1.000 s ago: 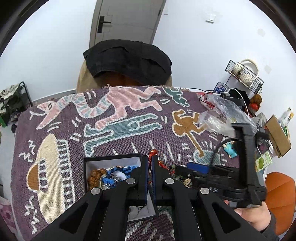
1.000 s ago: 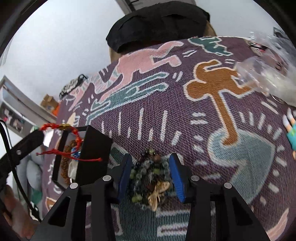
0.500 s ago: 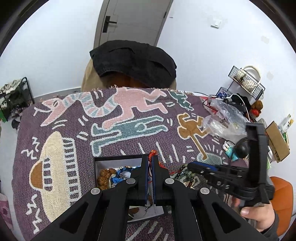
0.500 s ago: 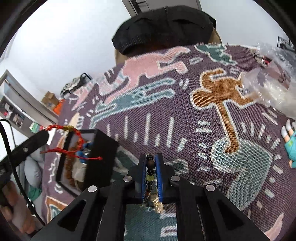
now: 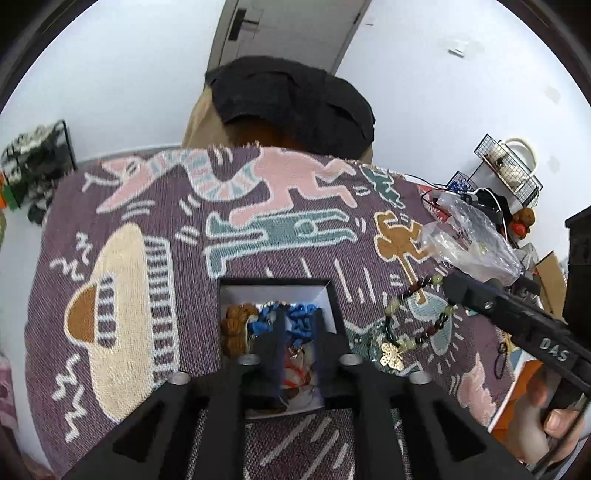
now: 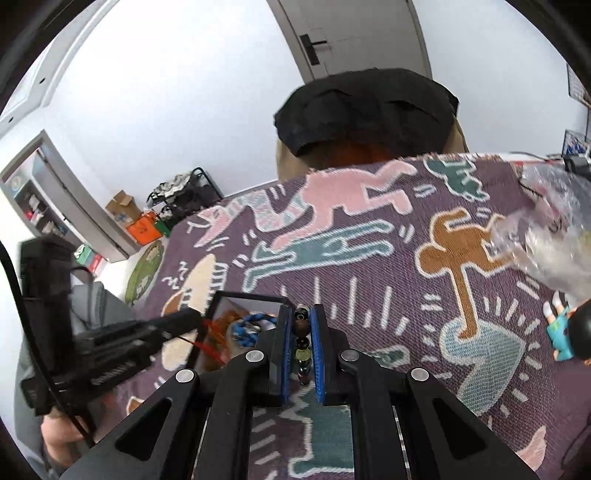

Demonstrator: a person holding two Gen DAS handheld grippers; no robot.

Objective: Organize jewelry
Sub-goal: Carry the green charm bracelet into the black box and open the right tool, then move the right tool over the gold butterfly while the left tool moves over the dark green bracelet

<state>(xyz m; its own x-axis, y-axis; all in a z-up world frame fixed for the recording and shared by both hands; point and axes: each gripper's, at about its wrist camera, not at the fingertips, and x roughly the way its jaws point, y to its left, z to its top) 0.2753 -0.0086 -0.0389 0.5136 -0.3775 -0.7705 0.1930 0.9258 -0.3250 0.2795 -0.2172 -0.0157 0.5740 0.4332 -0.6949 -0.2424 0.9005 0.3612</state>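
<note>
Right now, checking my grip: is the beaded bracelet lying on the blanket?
No, the beaded bracelet hangs from the right gripper, lifted clear of the blanket.

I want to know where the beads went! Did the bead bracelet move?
Yes. The bracelet was lying on the blanket; now the right gripper holds it up off the blanket, nearer the box.

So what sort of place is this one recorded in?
Most likely a lived-in home room, not a lab. A purple woven throw with cartoon figures covers the work surface, a grey interior door with a dark handle stands behind it, and a black shoe rack and cardboard boxes sit along the white wall.
</note>
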